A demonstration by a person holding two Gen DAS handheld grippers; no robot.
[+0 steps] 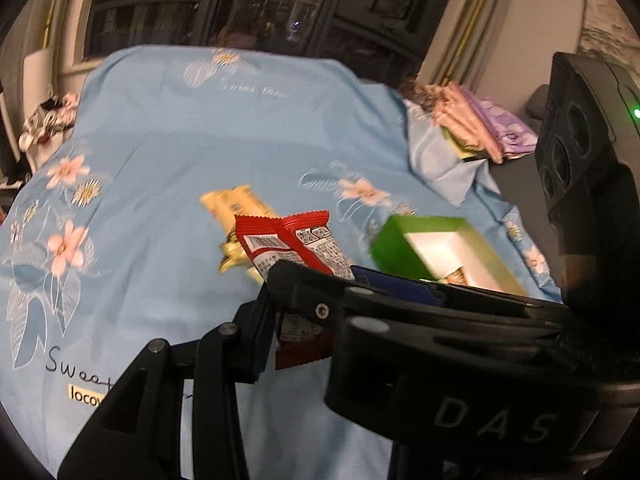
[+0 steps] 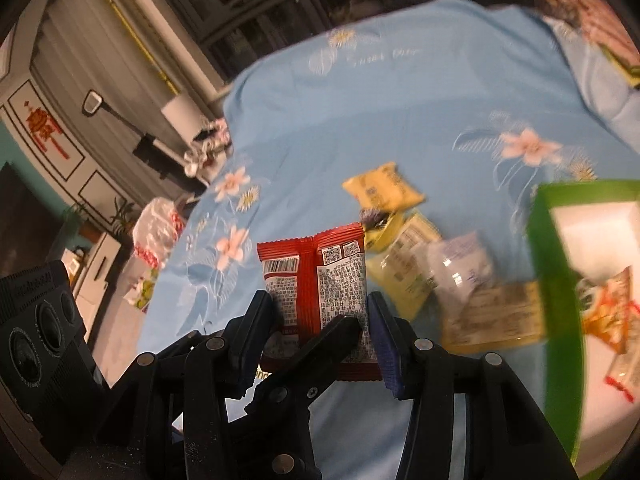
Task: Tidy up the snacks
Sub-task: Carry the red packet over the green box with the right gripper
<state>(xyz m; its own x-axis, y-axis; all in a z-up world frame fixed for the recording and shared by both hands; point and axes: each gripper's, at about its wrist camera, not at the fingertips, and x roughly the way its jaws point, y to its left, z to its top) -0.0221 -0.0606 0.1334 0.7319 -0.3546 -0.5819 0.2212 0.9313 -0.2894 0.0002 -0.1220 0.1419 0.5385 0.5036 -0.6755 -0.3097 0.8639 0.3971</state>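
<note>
I have a red snack packet (image 2: 316, 280) pinched between the two blue-padded fingers of my right gripper (image 2: 320, 320), held upright with its barcode and printed back facing the camera, raised clear of the blue flowered sheet (image 2: 400, 100) below. In the left wrist view a red snack packet (image 1: 292, 246) of the same kind sits between the fingers of my left gripper (image 1: 304, 312), which are drawn close and squeezing it; its crimped top edge sticks up past the fingertips. The other gripper's body (image 1: 580, 168), with its row of round lenses, fills the right edge of that view, so the two tools are close together. I cannot tell whether both tools hold one packet or two.

A green box (image 2: 560, 320) with a white inside stands open just to the right, with a few wrappers already lying in it. Yellow packets (image 2: 382, 188) and a clear wrapper (image 2: 460, 264) lie loose on the sheet between the red packet and the box.
</note>
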